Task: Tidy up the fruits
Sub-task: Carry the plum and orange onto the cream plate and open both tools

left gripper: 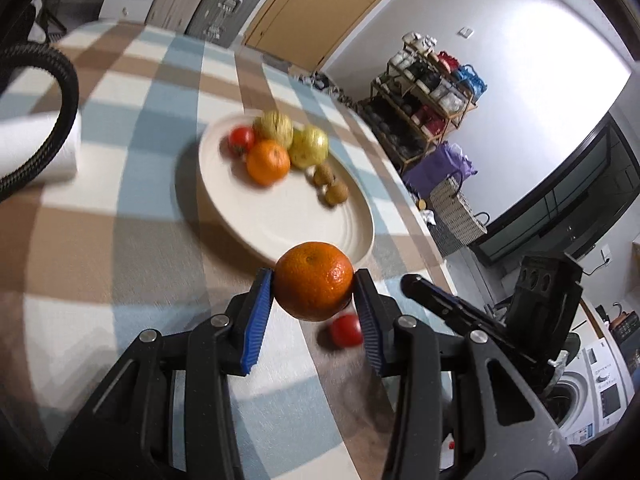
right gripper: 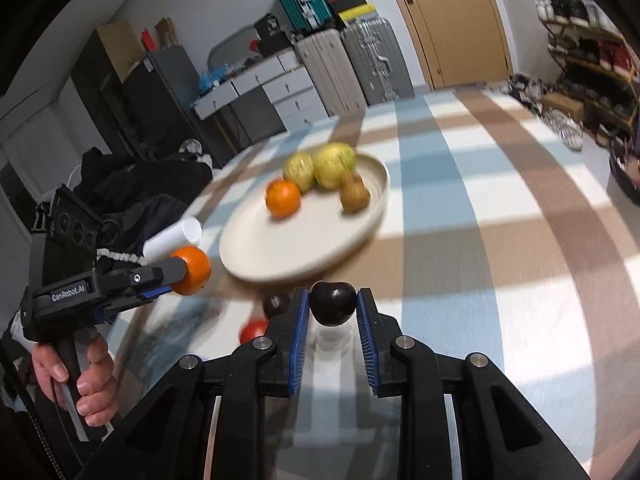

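— Above the checked tablecloth point(left gripper: 120, 216), just short of the plate point(left gripper: 280, 216), the left gripper point(left gripper: 313, 286) has its blue pads closed on an orange point(left gripper: 313, 285), held clear of the table. What worries you?

— Only the widest part of a round fruit sits between those pads, so any twist could roll it out. It would fall near the small red fruit point(left gripper: 346, 331) lying loose below.

— And the right gripper point(right gripper: 333, 305)?

— Its jaws are narrowed onto a dark plum point(right gripper: 333, 303), also lifted, near the plate's point(right gripper: 360, 240) closer rim. The plum is small and glossy, so I judge it could slip.

— Anything on the plate itself?

— Another orange point(right gripper: 283, 198), two yellow-green fruits point(right gripper: 320, 168) and brownish ones are bunched at the far side. Dropping rather than setting down could send them rolling. Both tools are converging on one rim, too, so they might knock each other.
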The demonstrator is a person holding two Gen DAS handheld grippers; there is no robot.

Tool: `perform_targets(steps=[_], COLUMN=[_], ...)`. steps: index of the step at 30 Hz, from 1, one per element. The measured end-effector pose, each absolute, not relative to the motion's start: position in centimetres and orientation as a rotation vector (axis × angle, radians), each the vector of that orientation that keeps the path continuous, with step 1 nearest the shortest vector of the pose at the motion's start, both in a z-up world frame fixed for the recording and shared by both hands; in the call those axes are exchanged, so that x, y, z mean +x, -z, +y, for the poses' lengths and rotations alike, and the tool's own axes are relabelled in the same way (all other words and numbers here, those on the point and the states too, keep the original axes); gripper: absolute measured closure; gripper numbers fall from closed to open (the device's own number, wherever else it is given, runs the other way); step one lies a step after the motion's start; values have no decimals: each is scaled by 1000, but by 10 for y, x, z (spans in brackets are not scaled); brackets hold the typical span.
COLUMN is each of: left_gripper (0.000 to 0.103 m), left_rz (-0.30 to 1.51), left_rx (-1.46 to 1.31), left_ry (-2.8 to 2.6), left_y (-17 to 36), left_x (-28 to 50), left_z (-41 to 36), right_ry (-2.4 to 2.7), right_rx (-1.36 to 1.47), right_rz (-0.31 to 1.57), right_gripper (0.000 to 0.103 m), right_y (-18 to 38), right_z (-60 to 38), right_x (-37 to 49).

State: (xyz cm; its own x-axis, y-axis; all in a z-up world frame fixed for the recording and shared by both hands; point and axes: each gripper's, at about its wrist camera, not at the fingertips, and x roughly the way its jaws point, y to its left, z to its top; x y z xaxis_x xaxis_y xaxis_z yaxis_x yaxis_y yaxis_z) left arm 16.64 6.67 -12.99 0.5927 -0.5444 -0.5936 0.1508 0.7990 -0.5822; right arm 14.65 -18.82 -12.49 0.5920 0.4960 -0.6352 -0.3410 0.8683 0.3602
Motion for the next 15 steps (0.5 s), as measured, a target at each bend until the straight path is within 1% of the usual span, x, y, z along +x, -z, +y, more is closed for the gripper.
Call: perform_targets(steps=[9, 15], left_gripper=[65, 65], left_rz=[756, 756], left_rx=[-393, -316], left_ry=[315, 285], left_y=[98, 98], left_x=[202, 233], left_z=[94, 94], right_ry=[-548, -566], right_rx=[108, 81], right_rz=[706, 706], right_gripper=[78, 78], right_y=[82, 77], right_z=[-157, -138], right_x=[186, 226])
